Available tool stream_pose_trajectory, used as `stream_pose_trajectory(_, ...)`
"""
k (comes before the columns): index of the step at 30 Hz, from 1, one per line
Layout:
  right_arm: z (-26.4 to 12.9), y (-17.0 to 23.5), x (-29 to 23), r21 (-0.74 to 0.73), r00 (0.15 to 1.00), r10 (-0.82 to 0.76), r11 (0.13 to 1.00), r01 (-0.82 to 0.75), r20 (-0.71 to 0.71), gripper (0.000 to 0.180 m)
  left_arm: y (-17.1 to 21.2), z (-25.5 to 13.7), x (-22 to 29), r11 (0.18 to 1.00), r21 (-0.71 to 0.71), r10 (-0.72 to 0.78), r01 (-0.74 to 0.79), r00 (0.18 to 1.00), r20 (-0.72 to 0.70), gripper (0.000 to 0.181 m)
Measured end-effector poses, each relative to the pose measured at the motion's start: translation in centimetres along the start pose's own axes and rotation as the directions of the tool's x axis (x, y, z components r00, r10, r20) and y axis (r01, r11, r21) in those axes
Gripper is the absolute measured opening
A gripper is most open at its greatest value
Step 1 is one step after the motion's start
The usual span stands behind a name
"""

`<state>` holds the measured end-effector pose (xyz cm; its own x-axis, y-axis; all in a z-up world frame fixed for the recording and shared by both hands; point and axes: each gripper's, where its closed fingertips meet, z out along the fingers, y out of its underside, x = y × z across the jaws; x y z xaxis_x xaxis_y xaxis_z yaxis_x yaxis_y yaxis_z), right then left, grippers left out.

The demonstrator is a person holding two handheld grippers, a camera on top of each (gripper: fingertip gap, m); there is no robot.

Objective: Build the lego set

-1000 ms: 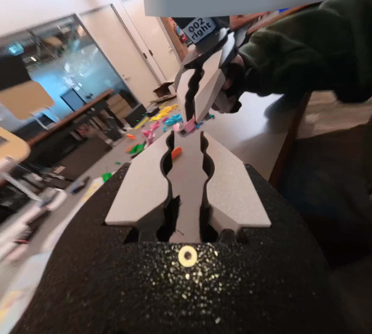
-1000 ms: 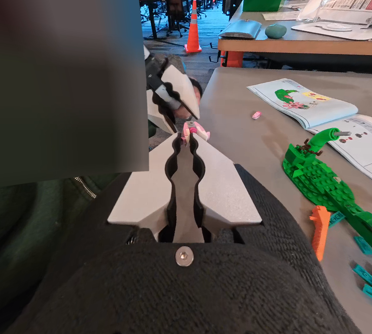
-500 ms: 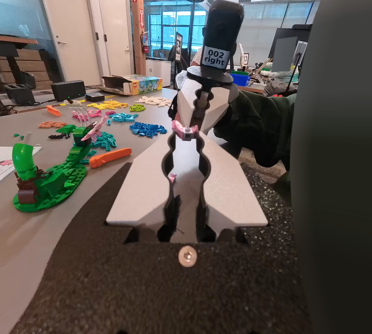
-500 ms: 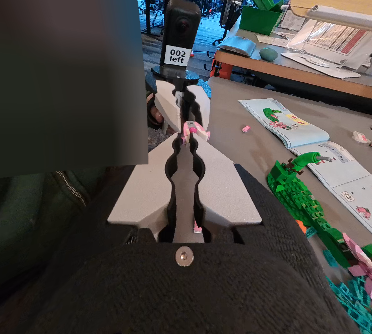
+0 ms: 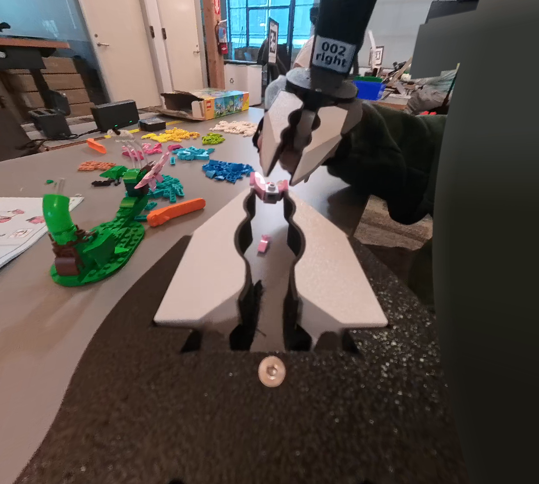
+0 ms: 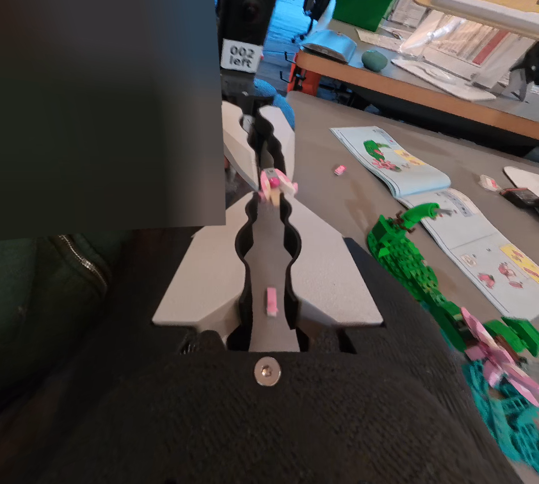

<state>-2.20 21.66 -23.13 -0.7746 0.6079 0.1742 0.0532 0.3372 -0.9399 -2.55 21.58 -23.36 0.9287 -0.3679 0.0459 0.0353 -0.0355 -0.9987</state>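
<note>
My left gripper [image 5: 269, 195] is shut on a small pink flower assembly [image 5: 268, 189] with a grey stud, held above the grey table. My right gripper [image 5: 279, 178] faces it tip to tip. Its jaws stand slightly apart at the assembly's far side. In the right wrist view the assembly [image 6: 275, 184] sits just beyond my right gripper [image 6: 269, 197]. A loose pink piece [image 5: 264, 244] lies on the table under the grippers; it also shows in the right wrist view [image 6: 271, 300]. The green model [image 5: 96, 245] with a curved stem and a pink flower [image 5: 153, 172] stands to the left.
An orange brick separator [image 5: 175, 212] lies by the model. Sorted piles of blue [image 5: 226, 169], teal [image 5: 169, 190] and yellow [image 5: 172, 134] pieces and a box [image 5: 210, 104] lie farther back. The open booklet [image 6: 408, 172] and another pink piece [image 6: 339, 169] lie beyond the model [image 6: 402, 254]. Left and right tips are no more than a few centimetres apart.
Both views have swung round over the table. My right gripper held the pink assembly in its tips; its jaws have now opened a little and the assembly sits in my left gripper's tips.
</note>
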Motion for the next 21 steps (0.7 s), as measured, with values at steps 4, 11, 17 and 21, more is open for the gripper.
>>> stream_pose_trajectory(4, -1.1, 6.3, 0.3, -0.261, 0.991, 0.131, 0.957, -0.124, 0.013, 0.017, 0.5, -0.5, -1.1, 1.000, -0.008, -0.018, 0.018, 0.999, 0.033, 0.017)
stream_pose_trajectory(11, -0.4, 10.1, 0.1, -0.372, 0.990, 0.139, 0.919, -0.132, -0.006, 0.018, 1.2, -0.6, -1.4, 0.999, -0.023, -0.032, 0.033, 0.999, 0.037, 0.016)
stream_pose_trajectory(17, 0.2, 9.5, 0.4, -0.345, 0.994, 0.108, 0.934, -0.091, 0.031, 0.006, 1.6, -0.5, -1.2, 0.999, -0.036, -0.033, 0.034, 0.999, 0.024, 0.016)
stream_pose_trajectory(21, -0.9, 4.0, 2.8, -0.199, 0.998, 0.048, 0.979, -0.037, 0.050, 0.006, 0.3, -0.2, -1.7, 0.998, 0.005, -0.061, 0.061, 0.998, 0.012, 0.017)
